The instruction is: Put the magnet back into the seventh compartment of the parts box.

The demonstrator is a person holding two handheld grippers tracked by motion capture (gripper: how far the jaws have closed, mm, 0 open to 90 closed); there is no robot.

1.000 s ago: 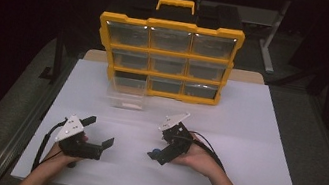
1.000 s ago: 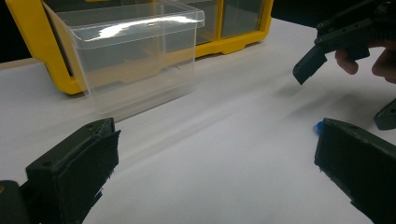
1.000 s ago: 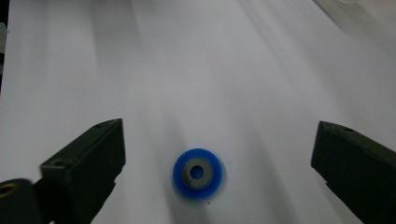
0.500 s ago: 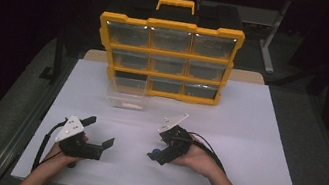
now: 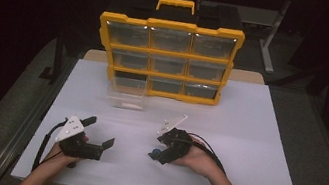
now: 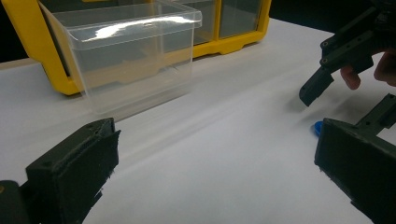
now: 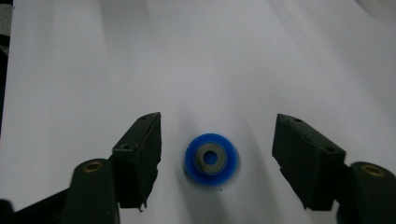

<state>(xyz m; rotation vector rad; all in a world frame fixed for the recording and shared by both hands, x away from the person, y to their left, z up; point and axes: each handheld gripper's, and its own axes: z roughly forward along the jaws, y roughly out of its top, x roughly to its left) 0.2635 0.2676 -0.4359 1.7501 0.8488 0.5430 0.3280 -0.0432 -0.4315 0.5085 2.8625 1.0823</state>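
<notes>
Dim room, brightly lit white table (image 5: 246,136), soft close-up blur

- Drawer cabinet (image 5: 167,55) stands at 12 o'clock on the table (image 5: 256,138), at the far edge.
- Loose drawer (image 5: 126,92) on the table just in front of the cabinet's lower-left slot — roughly 11 o'clock from centre.
- Left gripper (image 5: 98,134) at 7 o'clock, near edge.
- Right gripper (image 5: 156,153) at 5–6 o'clock; the small disc (image 7: 210,158) lies on the table between its jaws, untouched.
- Grippers well apart, both in front of the drawer.

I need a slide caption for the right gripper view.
Right gripper closing around a blue ring on the white table, not yet touching.
</notes>
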